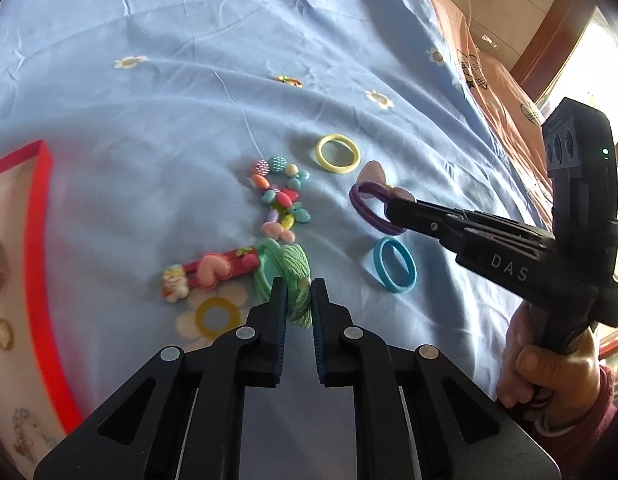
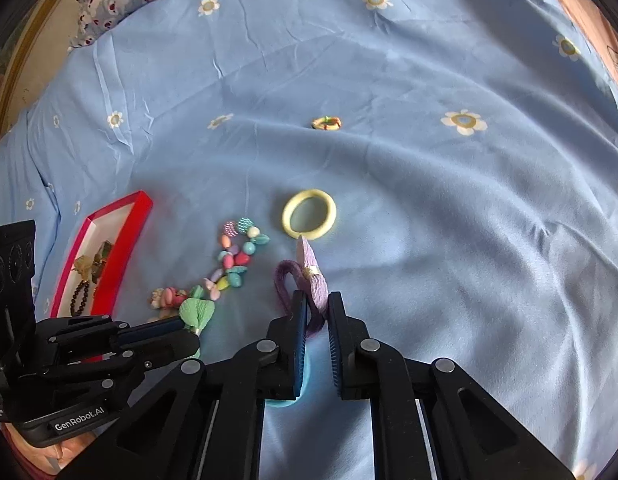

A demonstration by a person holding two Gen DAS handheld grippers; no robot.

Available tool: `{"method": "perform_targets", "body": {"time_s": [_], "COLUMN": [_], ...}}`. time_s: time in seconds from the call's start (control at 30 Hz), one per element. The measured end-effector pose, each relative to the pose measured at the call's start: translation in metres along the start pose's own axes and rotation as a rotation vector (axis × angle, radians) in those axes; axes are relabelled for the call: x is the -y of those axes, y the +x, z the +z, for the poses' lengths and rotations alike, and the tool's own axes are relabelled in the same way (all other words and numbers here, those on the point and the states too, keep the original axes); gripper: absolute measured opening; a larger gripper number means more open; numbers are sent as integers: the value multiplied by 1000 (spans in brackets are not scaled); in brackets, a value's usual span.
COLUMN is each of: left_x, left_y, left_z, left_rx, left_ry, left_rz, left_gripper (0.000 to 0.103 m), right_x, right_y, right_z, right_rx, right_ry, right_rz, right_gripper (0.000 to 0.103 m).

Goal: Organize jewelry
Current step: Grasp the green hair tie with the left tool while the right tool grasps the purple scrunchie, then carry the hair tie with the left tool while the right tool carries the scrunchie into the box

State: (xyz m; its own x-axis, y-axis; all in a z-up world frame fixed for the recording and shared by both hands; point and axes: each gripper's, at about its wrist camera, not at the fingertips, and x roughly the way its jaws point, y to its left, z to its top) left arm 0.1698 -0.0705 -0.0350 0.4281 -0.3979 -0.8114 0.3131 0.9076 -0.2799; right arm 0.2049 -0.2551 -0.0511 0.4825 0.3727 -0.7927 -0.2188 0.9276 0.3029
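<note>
On the left side of the bed (image 2: 429,80) sits my red box (image 2: 127,224), and a few pieces already lie in it: a dark beaded bracelet and some small things I cannot make out. So part of the sorting looks done, but most is left.

Just right of the box, on the blue sheet, lies a pink hair clip (image 1: 213,270). Touching it is the green hair tie (image 1: 287,276), and my left gripper (image 1: 299,304) has its jaws pressed in on that tie's knitted knot. Beyond it, toward the middle of the bed, is a string of coloured beads (image 1: 279,196), untouched.

Further right, the yellow hair tie (image 2: 309,214) lies loose. Nearer me is the purple hair tie (image 2: 305,280) with its pale bow; my right gripper (image 2: 318,312) has its jaws closed onto the loop beside the bow. The blue hair tie (image 1: 395,264) lies just beside it on the sheet. Well off toward the far side sits a small multicoloured ring (image 2: 326,123).

By my judgement, two ties are in hand and five pieces still wait for the box.
</note>
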Motion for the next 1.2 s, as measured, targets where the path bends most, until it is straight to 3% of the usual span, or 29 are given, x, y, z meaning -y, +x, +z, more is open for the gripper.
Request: {"method": "perform_targets", "body": {"time_s": [0.67, 1.2], "left_x": [-32, -95], "left_y": [-87, -141], "left_z": [-38, -79], "left_rx": [131, 208], "left_ry": [-95, -227], "left_rz": [-15, 81], "left_gripper": [9, 9], "right_x": [-72, -141], "right_y": [-23, -16], "right_z": [-17, -27], "right_rx": [19, -14], "right_ry": [-86, -183], "right_rz": [115, 193], "right_gripper": [10, 10]}}
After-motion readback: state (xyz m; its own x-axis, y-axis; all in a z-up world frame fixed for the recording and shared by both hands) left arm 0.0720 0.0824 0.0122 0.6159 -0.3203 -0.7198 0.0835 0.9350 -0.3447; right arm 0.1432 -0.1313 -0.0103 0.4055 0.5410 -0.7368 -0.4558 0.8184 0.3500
